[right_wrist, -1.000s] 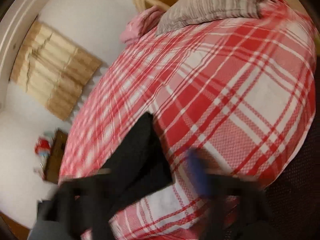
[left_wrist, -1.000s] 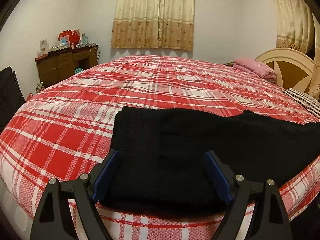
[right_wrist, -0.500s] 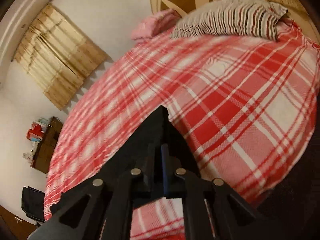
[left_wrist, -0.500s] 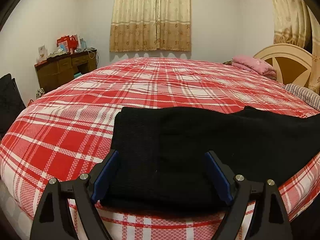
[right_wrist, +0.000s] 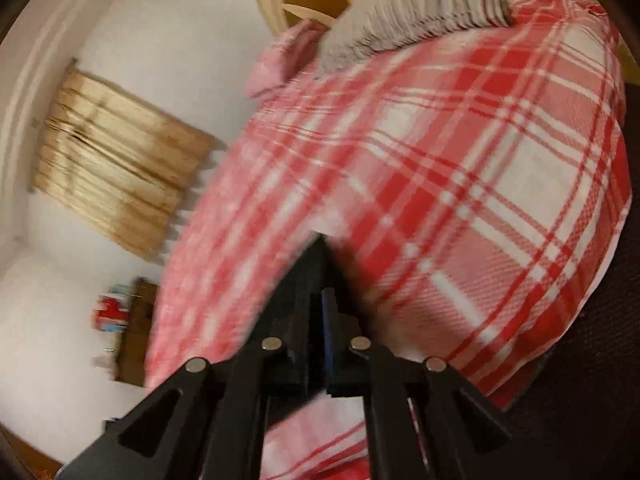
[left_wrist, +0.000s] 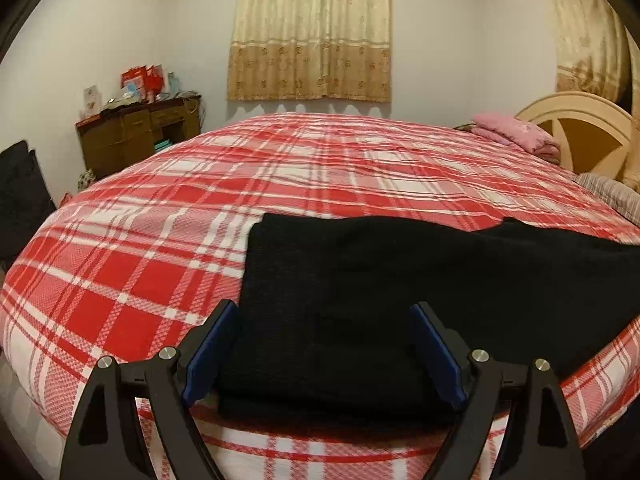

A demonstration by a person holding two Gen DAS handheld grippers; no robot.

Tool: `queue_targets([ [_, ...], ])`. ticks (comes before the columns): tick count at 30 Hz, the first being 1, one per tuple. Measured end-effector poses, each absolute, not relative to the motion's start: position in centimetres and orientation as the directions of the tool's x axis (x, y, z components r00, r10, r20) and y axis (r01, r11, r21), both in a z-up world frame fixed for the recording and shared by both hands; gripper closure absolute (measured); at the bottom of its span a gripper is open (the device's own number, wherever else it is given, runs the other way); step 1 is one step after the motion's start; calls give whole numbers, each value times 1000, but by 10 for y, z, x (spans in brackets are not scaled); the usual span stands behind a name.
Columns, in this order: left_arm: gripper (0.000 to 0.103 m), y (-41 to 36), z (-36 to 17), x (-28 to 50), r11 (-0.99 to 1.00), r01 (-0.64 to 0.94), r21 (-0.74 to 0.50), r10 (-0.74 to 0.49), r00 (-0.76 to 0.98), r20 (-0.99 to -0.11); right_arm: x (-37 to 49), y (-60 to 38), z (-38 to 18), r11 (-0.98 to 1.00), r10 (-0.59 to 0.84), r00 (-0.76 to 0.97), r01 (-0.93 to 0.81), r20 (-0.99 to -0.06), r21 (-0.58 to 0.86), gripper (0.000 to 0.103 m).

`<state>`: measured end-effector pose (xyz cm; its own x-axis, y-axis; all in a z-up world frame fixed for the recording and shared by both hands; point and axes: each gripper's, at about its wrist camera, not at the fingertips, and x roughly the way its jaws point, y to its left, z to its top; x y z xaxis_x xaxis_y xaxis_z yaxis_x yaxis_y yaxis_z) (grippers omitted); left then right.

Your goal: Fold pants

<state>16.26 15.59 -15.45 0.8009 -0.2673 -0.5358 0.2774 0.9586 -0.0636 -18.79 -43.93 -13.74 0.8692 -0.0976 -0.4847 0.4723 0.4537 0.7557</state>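
Note:
Black pants [left_wrist: 400,280] lie flat on the red plaid bed [left_wrist: 200,220], stretching from the near edge off to the right. My left gripper [left_wrist: 324,344] is open, its blue pads either side of the pants' near left end, just above the cloth. My right gripper [right_wrist: 320,312] is shut on the black pants [right_wrist: 316,264] and holds a pointed fold of the cloth lifted over the bed [right_wrist: 460,200]. The right wrist view is tilted and blurred.
A pink folded blanket [left_wrist: 516,136] and a striped pillow [left_wrist: 612,196] lie by the cream headboard [left_wrist: 580,128] at the far right. A brown dresser [left_wrist: 136,136] with boxes stands at the far left wall. A dark chair [left_wrist: 20,196] is at the left edge.
My right gripper closed on the pants a second ago and has since swung with the cloth, the view tilting. My left gripper has stayed open over the pants' left end.

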Motion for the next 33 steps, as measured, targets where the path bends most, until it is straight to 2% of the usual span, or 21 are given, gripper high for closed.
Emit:
queue_targets([
  [1, 15, 160, -158, 166, 958, 271, -94, -276, 786, -552, -190, -435, -128, 477, -114, 869, 472, -481, 741, 95],
  [3, 15, 163, -159, 164, 955, 273, -116, -291, 796, -530, -190, -431, -122, 513, -142, 854, 496, -501, 700, 95],
  [6, 14, 158, -157, 164, 957, 279, -83, -278, 792, -544, -179, -437, -145, 519, -150, 795, 569, -588, 637, 95],
  [8, 14, 162, -155, 166, 955, 275, -108, -288, 785, -548, -172, -440, -163, 511, -137, 758, 606, -638, 610, 91],
  [10, 14, 167, -152, 166, 955, 268, -125, -291, 782, -551, -178, -443, -172, 498, -160, 764, 609, -625, 617, 91],
  [12, 14, 171, -150, 166, 959, 255, -125, -280, 788, -549, -187, -443, -171, 483, -190, 766, 618, -615, 620, 81],
  [14, 14, 174, -150, 167, 963, 240, -124, -267, 786, -557, -198, -439, -161, 477, -266, 739, 659, -619, 581, 52],
  [16, 14, 176, -153, 167, 964, 235, -127, -265, 786, -559, -204, -435, -147, 460, -378, 676, 730, -632, 505, 44],
  [19, 14, 166, -155, 166, 970, 233, -65, -228, 790, -569, -197, -413, -118, 545, -448, 687, 718, -572, 434, 44],
  [22, 14, 161, -152, 165, 968, 244, -64, -237, 787, -570, -153, -375, -101, 711, -355, 746, 606, -563, 355, 44],
  [24, 14, 158, -147, 160, 964, 259, -65, -251, 794, -554, -109, -342, -101, 834, -250, 756, 486, -606, 262, 45],
  [25, 14, 155, -144, 157, 962, 269, -44, -249, 803, -541, -90, -331, -105, 869, -227, 737, 448, -637, 209, 52],
  [26, 14, 152, -141, 154, 960, 280, -22, -248, 810, -531, -73, -322, -110, 890, -226, 715, 428, -661, 159, 57],
  [28, 14, 146, -140, 152, 954, 300, 17, -246, 813, -529, -51, -313, -122, 903, -249, 675, 420, -695, 84, 56],
  [30, 14, 141, -146, 154, 947, 320, 35, -249, 797, -551, -19, -314, -148, 922, -183, 578, 382, -795, 66, 57],
  [31, 14, 141, -151, 155, 947, 320, 36, -247, 793, -557, -12, -324, -158, 910, -194, 549, 410, -813, 60, 57],
  [33, 14, 139, -155, 153, 946, 316, 66, -233, 809, -540, -4, -333, -173, 900, -244, 505, 437, -828, 1, 65],
])
